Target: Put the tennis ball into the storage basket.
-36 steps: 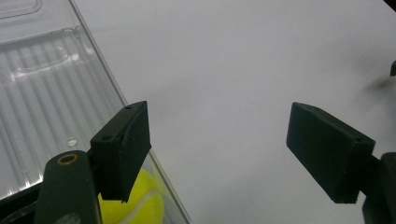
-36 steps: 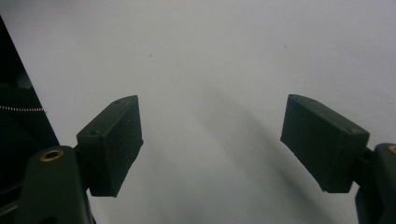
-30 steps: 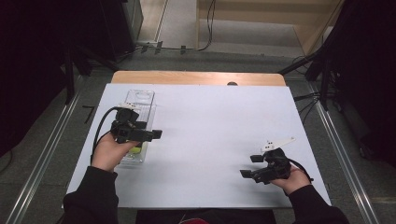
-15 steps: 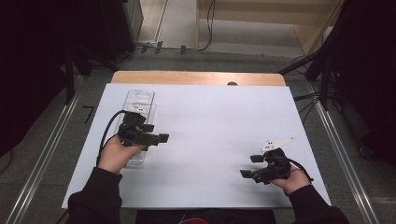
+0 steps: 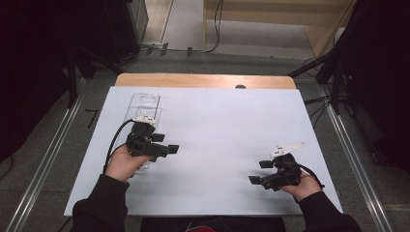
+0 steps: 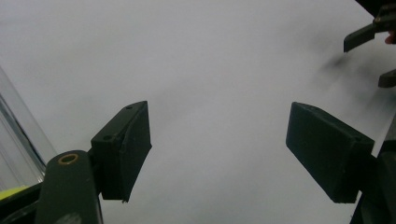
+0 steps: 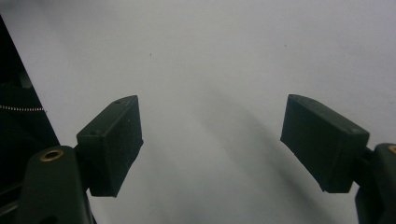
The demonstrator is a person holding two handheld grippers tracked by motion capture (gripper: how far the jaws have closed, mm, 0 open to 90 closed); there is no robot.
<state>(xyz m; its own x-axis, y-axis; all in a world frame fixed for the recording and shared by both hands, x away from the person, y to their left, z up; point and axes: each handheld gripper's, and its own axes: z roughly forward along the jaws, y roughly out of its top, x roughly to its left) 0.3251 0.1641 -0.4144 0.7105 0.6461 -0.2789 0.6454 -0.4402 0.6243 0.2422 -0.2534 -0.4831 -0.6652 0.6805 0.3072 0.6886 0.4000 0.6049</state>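
here, a person holds a claw in each hand over a white table (image 5: 217,130). the left claw (image 5: 165,144) hovers with its jaws spread apart and empty, just beside a clear plastic container (image 5: 145,107) at the table's left. the right claw (image 5: 260,172), also spread apart and empty, sits near the front right edge.

Plain white tabletop (image 5: 217,145) with a bare tan wooden strip (image 5: 203,80) along its far edge. Black grippers, left (image 5: 167,145) and right (image 5: 261,171); clear box (image 5: 145,104) left of centre, yellow-green showing inside.
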